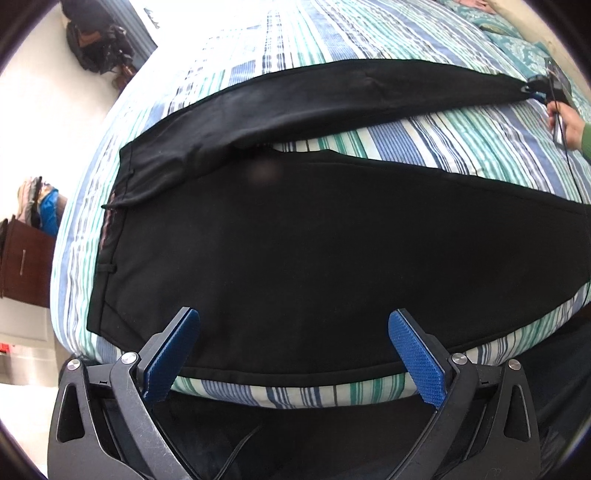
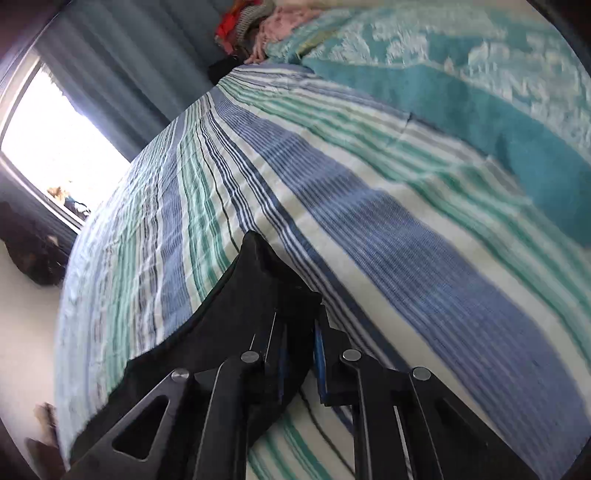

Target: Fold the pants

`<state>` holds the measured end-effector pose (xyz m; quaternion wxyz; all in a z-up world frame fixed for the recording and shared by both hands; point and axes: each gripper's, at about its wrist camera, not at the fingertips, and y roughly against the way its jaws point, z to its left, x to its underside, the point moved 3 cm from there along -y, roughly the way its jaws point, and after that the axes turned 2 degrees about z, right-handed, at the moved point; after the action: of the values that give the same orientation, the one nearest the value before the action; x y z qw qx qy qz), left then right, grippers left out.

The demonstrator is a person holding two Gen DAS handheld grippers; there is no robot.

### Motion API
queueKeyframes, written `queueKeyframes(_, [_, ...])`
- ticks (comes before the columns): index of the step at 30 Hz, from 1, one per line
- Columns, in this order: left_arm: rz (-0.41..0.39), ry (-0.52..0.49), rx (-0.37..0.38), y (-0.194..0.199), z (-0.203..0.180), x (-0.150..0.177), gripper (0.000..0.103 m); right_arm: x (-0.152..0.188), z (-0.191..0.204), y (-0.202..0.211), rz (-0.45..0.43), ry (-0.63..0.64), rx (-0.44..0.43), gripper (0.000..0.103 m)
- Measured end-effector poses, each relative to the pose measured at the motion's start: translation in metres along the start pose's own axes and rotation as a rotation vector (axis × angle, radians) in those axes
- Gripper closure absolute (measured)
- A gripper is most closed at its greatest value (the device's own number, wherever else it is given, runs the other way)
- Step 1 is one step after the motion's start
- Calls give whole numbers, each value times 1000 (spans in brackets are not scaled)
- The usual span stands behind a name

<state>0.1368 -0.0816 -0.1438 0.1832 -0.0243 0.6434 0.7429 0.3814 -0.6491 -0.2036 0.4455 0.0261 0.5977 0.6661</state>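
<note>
Black pants [image 1: 295, 236] lie spread on a striped bed [image 1: 461, 129], waistband at the left and both legs running right in a V. My left gripper [image 1: 293, 332] is open and empty, hovering over the near leg by the bed's front edge. My right gripper [image 1: 532, 90] is far right, shut on the cuff of the far leg. In the right wrist view that gripper [image 2: 299, 332] is closed on the black cuff [image 2: 266, 273], which bunches up over the fingers.
A teal patterned blanket [image 2: 461, 74] lies at the head of the bed. A dark wooden cabinet [image 1: 26, 258] stands left of the bed. Bags [image 1: 96, 40] sit on the floor beyond. A bright window [image 2: 55, 147] and a clothes pile [image 2: 251, 22] show behind.
</note>
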Motion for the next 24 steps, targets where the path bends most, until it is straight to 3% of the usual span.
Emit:
queueKeyframes(2, [5, -9, 3, -5, -1, -2, 1, 13, -8, -3, 16, 83, 127, 82])
queueKeyframes(3, [7, -11, 1, -8, 0, -4, 1, 18, -15, -11, 42, 78, 145, 78])
queueKeyframes(4, [-1, -6, -4, -8, 3, -8, 1, 20, -19, -9, 16, 54, 120, 76])
queueKeyframes(5, [-21, 6, -11, -8, 9, -14, 1, 20, -20, -4, -7, 27, 103, 64])
queueKeyframes(6, [-46, 28, -22, -7, 19, -23, 1, 20, -21, 2, -22, 6, 119, 45])
queueKeyframes(7, [-77, 62, -39, -8, 33, -34, 1, 20, -19, 10, -43, 1, 138, 38])
queueKeyframes(9, [-144, 161, -87, -16, 69, -59, 1, 24, -9, 36, -113, 22, 148, 35])
queueKeyframes(11, [-204, 256, -136, -36, 109, -85, 1, 36, 7, 67, -156, 37, 88, 35])
queueKeyframes(13, [-231, 325, -233, -68, 143, -103, 1, 58, 19, 102, -188, 51, -2, 34])
queueKeyframes(16, [-146, 376, -450, -127, 185, -104, 0, 113, 34, 160, -232, 107, -94, 22])
queueKeyframes(18, [-155, 410, -420, -131, 200, -92, 0, 164, 35, 195, -270, 138, -106, 8])
queueKeyframes(20, [-181, 455, -381, -107, 202, -76, 1, 216, 28, 225, -284, 162, -83, 7])
queueKeyframes(21, [-206, 448, -317, -93, 196, -67, 1, 241, 24, 238, -283, 167, -64, 7])
queueKeyframes(24, [-270, 354, -159, -52, 154, -34, 1, 307, 21, 264, -254, 151, -40, 7])
